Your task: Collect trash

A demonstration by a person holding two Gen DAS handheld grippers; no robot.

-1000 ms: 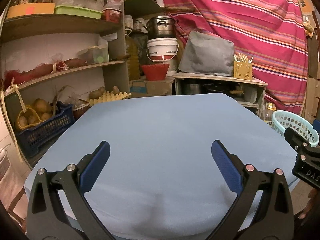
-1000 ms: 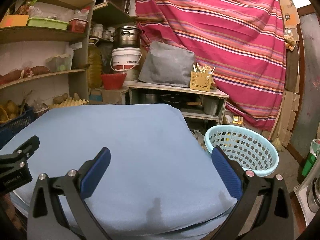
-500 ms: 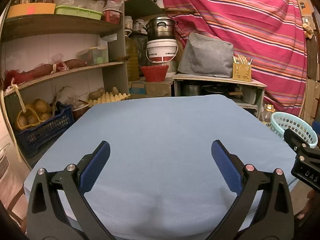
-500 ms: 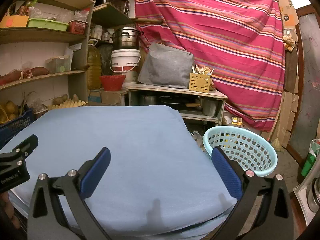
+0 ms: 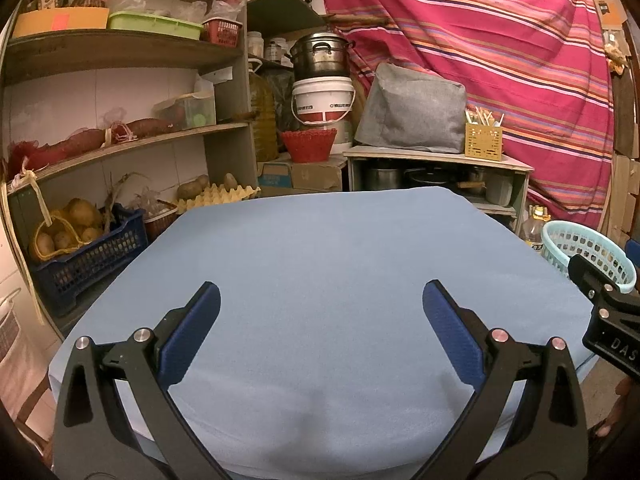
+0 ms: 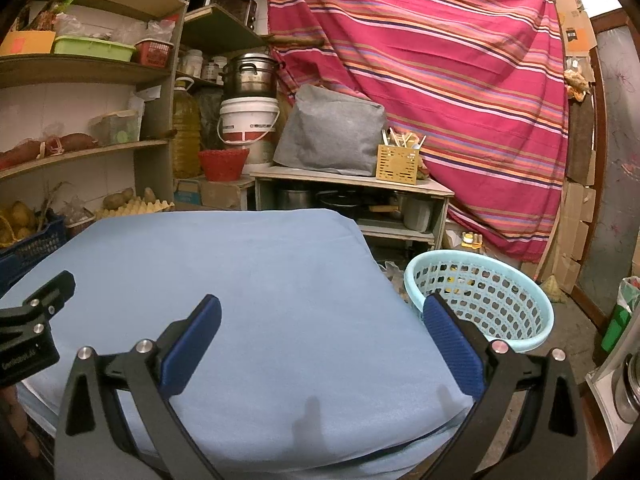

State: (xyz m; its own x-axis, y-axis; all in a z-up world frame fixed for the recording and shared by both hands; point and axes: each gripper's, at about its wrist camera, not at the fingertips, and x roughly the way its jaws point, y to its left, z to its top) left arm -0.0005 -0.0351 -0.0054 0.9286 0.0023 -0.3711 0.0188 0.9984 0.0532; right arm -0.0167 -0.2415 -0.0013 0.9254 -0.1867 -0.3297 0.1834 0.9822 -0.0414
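We hold the left gripper (image 5: 320, 300) and right gripper (image 6: 320, 312) spread wide, holding nothing, low in frame over the blue table (image 5: 320, 248); the basket (image 6: 480, 292) (pale mesh) sits lower right.

L gripper (image 5: 320, 304) & R gripper (image 6: 320, 316): fingers spread wide, holding nothing, side by side.

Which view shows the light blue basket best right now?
The right wrist view: the basket shows almost whole beside the table. The left wrist view catches only part of it at the right edge, behind the other gripper.
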